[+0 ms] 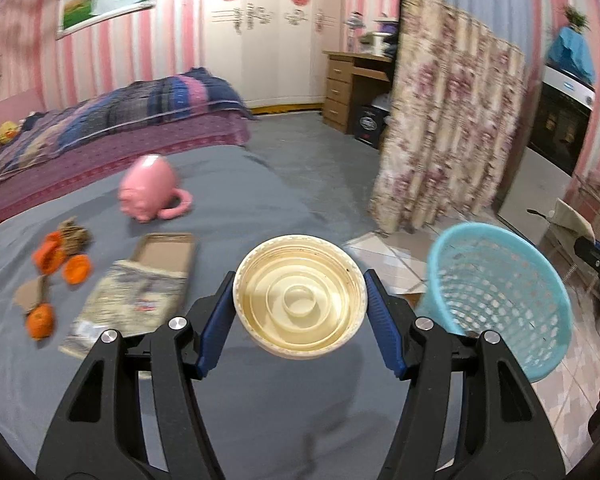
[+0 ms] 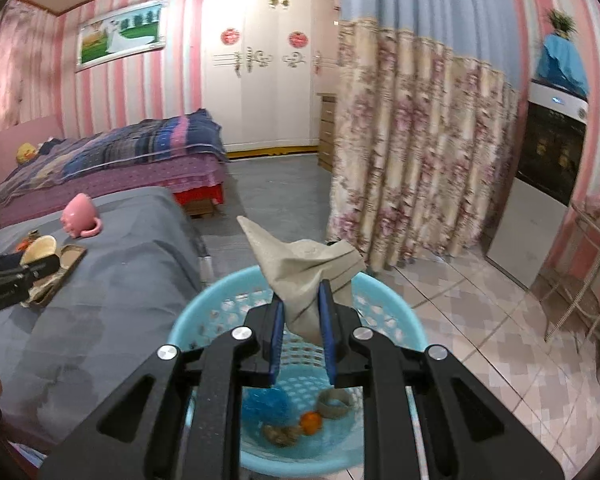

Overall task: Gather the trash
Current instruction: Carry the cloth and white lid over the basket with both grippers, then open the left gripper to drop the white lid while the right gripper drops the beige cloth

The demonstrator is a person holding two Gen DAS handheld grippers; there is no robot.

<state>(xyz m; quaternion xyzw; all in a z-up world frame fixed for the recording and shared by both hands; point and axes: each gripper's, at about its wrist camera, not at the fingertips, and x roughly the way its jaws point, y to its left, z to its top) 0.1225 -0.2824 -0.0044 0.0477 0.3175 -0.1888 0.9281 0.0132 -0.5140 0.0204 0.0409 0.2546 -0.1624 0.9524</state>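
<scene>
The left hand-held gripper [image 1: 300,304] is clenched on a round cream plastic lid [image 1: 300,300], holding it above the grey-covered bed [image 1: 260,400], with the light blue perforated plastic basket [image 1: 500,292] just off the bed's right edge over the tiled floor [image 2: 480,320]. The right hand-held gripper [image 2: 300,320] grips a crumpled beige paper scrap [image 2: 304,272] directly above the basket's mouth, ready to let go. The job looks partly done: the basket already holds a blue ball-like piece [image 2: 266,402], an orange peel bit [image 2: 311,422] and some brownish scraps. Still left on the bed are orange peels [image 1: 60,264], a flat brown cardboard box [image 1: 164,252] and a printed wrapper [image 1: 132,304]; the pink mug [image 1: 150,188] is probably not trash. Open floor lies around the basket, with the floral curtain [image 2: 412,168] behind it.
</scene>
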